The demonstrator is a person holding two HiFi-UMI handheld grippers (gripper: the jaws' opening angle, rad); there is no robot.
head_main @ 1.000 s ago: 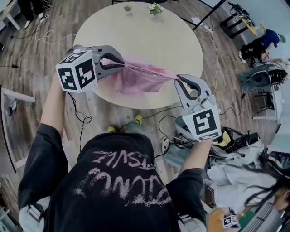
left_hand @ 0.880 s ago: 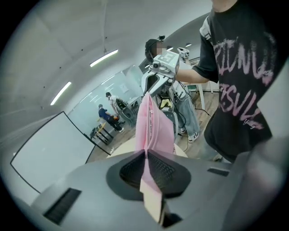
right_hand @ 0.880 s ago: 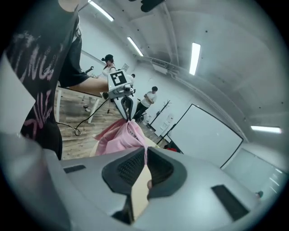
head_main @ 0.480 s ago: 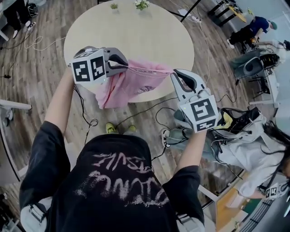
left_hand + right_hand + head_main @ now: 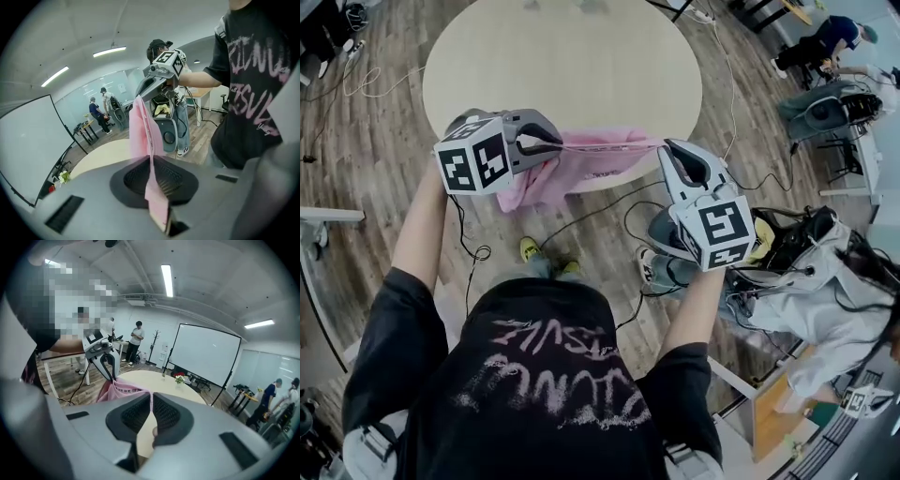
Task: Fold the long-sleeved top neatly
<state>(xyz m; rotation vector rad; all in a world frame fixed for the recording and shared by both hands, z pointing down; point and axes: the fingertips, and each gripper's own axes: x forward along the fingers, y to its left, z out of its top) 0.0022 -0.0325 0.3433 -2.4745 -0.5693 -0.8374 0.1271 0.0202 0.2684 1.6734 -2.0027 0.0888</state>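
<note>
Left tool (image 5: 555,145) pinches one end of the pink top (image 5: 586,169), right tool (image 5: 667,150) the other; the cloth hangs taut between them over the near edge of the round surface (image 5: 562,66). Only the gripper views show fabric clamped between the pads.

Bright, even indoor light falls from ceiling strip lights (image 5: 167,280), leaving the round tabletop (image 5: 572,75) pale with hardly any shadow. The head view smears slightly toward its top edge. Both gripper views bulge fisheye-fashion, their corners darkened to black, and the left gripper (image 5: 151,159) and right gripper (image 5: 151,399) loom soft in the foreground.
</note>
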